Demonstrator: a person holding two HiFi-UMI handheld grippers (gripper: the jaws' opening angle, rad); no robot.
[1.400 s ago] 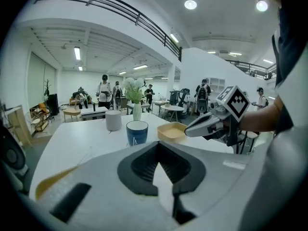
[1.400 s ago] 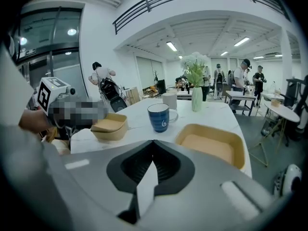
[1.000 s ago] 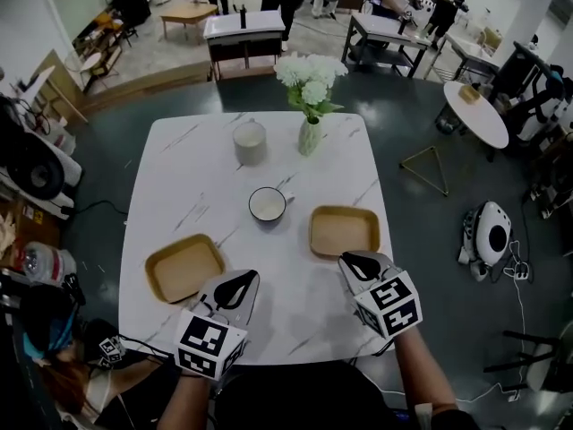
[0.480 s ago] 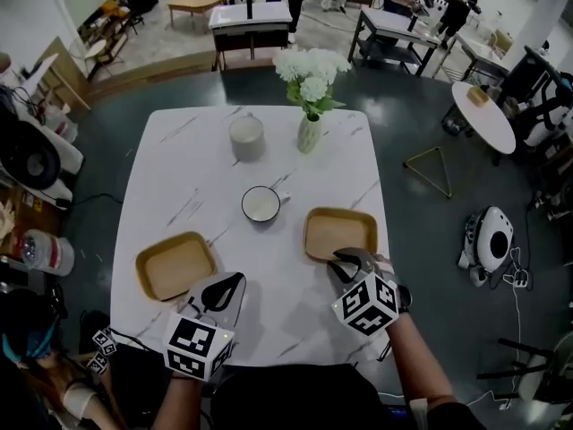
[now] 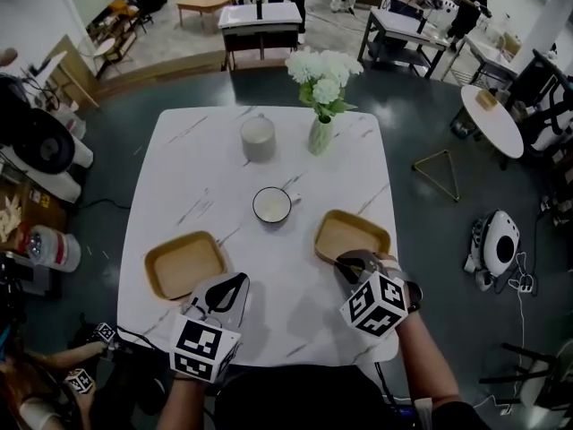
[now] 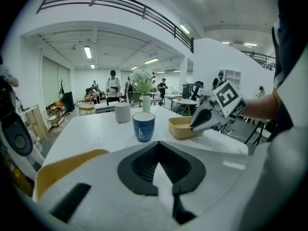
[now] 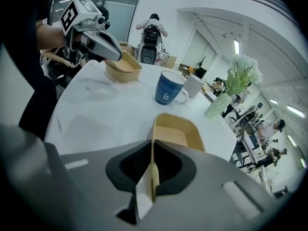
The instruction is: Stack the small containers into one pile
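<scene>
Two shallow tan containers lie on the white marble table. The left container sits near the front left, and its rim shows just left of my left gripper. That gripper is shut with nothing in it, beside the container's right corner. The right container rests flat on the table. My right gripper is shut on its near rim, and the thin tan wall runs straight between the jaws.
A blue mug with a white inside stands mid-table between the containers. Behind it are a grey cup and a vase of white flowers. Beyond the table are dark floor, other tables and people.
My right gripper has moved a little forward and left onto the near rim of the right container. The left gripper has hardly moved.
</scene>
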